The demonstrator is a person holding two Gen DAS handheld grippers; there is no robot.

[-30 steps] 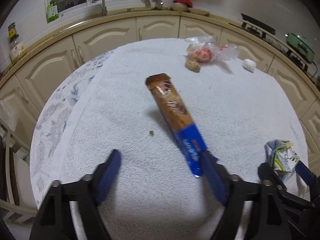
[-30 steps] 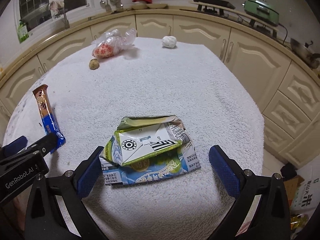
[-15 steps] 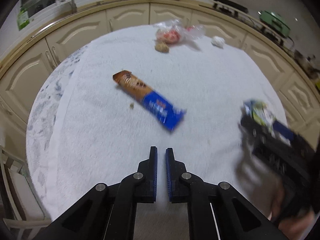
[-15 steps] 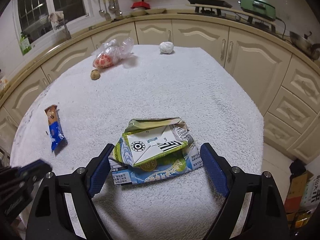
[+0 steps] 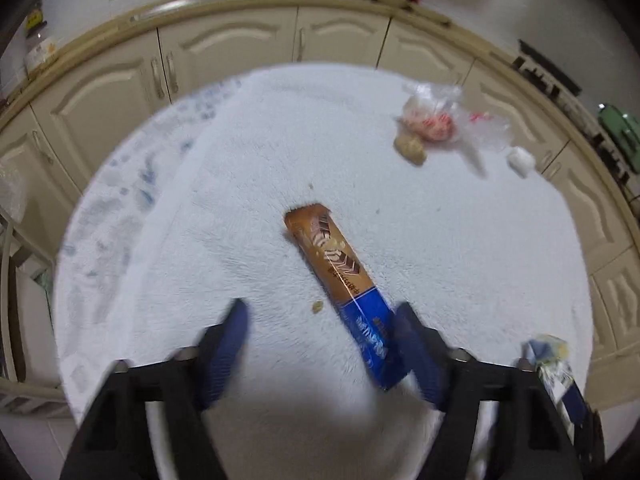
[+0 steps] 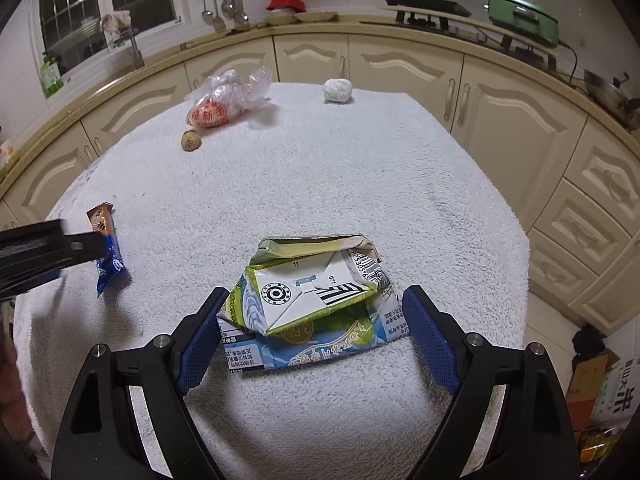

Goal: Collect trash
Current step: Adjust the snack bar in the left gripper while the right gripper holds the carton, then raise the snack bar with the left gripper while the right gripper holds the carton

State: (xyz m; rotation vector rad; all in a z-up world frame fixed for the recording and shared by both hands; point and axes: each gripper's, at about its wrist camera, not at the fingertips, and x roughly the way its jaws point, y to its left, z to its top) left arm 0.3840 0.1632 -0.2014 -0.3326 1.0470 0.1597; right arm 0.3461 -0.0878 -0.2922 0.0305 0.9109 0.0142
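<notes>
**Two grippers, two pieces of trash: wrapper on the left, carton on the right**

On the towel-covered table [image 6: 400, 184], the left gripper [image 5: 320, 344] has its jaws apart, having just been opening, and nothing is clamped. The snack wrapper [image 5: 340, 280] lies flat on the towel, its long axis running from about 11 o'clock, the brown end, down to 5 o'clock, the blue end. That blue end sits just inside the right-hand finger [image 5: 416, 348], so the wrapper is off-centre in the gap and skewed to the jaws' line. I judge the grip needs a shift toward 3 o'clock before closing.

The right gripper [image 6: 312, 336] also stands wide apart, straddling the flattened milk carton [image 6: 312, 292], which lies at 12 o'clock between the fingers. Whether the pads touch its edges I cannot tell. This hand is plainly the nearer to its target.

At the far side, around 11 to 12 o'clock, a plastic bag [image 6: 224, 100], a brown lump [image 6: 191, 140] and a white wad [image 6: 338, 90] wait, well apart from both grippers.
</notes>
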